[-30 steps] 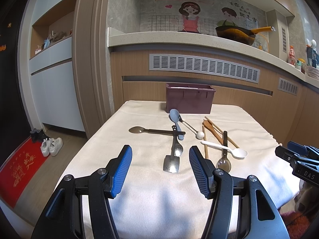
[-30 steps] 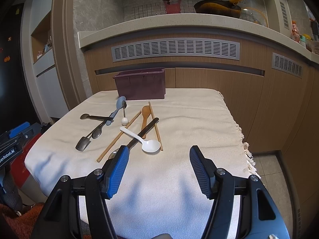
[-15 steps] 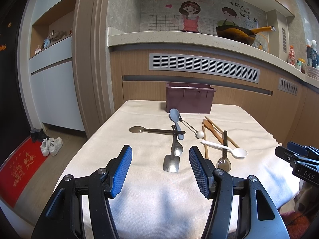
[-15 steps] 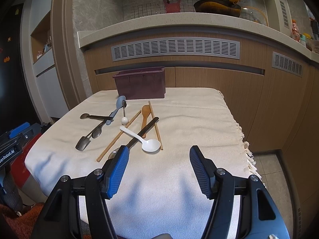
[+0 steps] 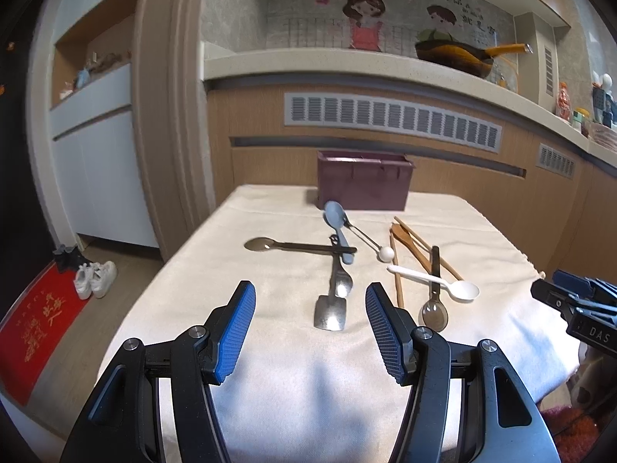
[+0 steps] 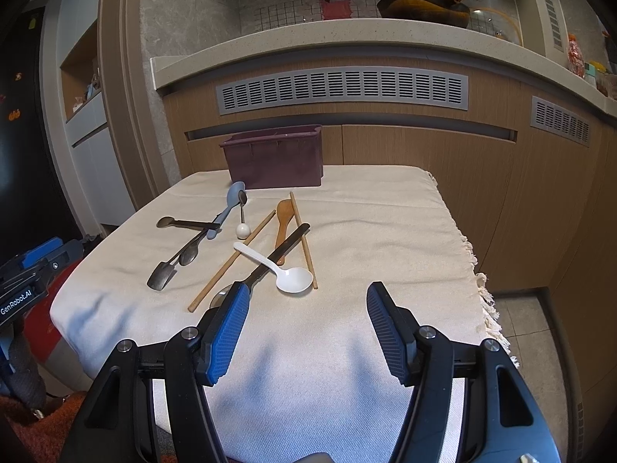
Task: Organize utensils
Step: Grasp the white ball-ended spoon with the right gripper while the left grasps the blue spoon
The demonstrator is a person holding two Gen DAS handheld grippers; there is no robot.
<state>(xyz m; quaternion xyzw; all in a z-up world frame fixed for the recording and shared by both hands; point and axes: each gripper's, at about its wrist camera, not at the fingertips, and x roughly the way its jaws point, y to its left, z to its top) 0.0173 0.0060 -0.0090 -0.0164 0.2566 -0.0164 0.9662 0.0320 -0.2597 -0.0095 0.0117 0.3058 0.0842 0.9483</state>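
Note:
Several utensils lie scattered on a cloth-covered table (image 5: 277,351): a white plastic spoon (image 5: 435,281) (image 6: 275,268), a blue spoon (image 5: 339,227) (image 6: 227,208), a flat metal scoop (image 5: 331,310) (image 6: 162,274), a dark metal spoon (image 5: 293,246), a wooden spoon (image 6: 283,219), chopsticks (image 6: 231,266) and a black-handled spoon (image 5: 435,301). A purple bin (image 5: 364,183) (image 6: 274,160) stands at the table's far edge. My left gripper (image 5: 310,332) is open and empty, just short of the scoop. My right gripper (image 6: 304,332) is open and empty, near the white spoon.
A wooden counter front with vent grilles (image 5: 391,119) rises behind the table. The table's fringed right edge (image 6: 482,293) drops to a tiled floor. White shoes (image 5: 94,278) and a red mat (image 5: 34,324) lie on the floor at left.

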